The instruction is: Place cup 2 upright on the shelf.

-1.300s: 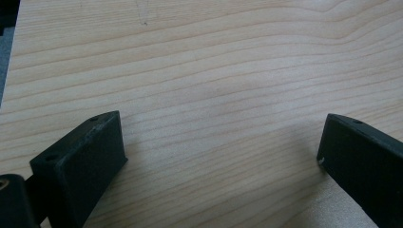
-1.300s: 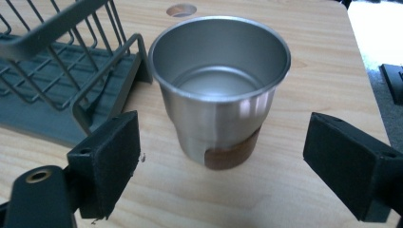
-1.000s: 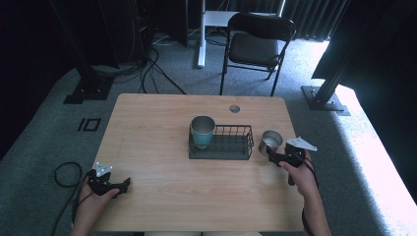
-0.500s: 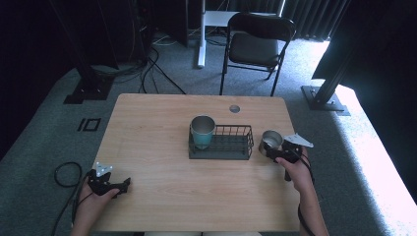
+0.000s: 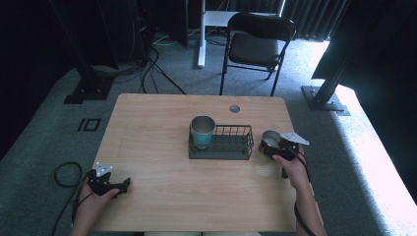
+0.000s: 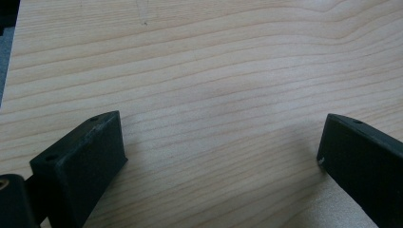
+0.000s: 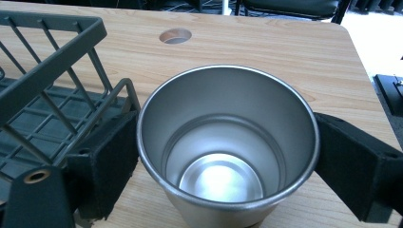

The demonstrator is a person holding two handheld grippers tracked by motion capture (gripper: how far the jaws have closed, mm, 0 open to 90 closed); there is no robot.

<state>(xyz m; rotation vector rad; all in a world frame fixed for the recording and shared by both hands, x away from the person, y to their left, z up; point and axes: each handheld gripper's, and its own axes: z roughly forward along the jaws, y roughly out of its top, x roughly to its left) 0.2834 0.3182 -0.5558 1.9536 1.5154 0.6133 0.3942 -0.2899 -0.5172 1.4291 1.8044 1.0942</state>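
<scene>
A steel cup (image 5: 270, 136) stands upright on the wooden table (image 5: 157, 128), just right of a dark wire basket (image 5: 231, 150). My right gripper (image 5: 268, 145) is shut on the steel cup (image 7: 228, 142), one black pad against each side of its wall; the cup is empty inside. The left end of the basket holds a teal cup (image 5: 202, 130). The basket's corner (image 7: 52, 52) sits close beside my right gripper (image 7: 228, 156). My left gripper (image 5: 123, 184) rests near the table's front left corner, open (image 6: 221, 142), with bare wood between its jaws.
A round cable hole (image 5: 234, 108) is in the table behind the basket, also seen beyond the cup (image 7: 175, 35). A black folding chair (image 5: 259, 44) stands past the far edge. The table's right edge runs close to my right hand.
My right gripper has edged forward and left around the steel cup, which has stayed in place. The left gripper has not moved.
</scene>
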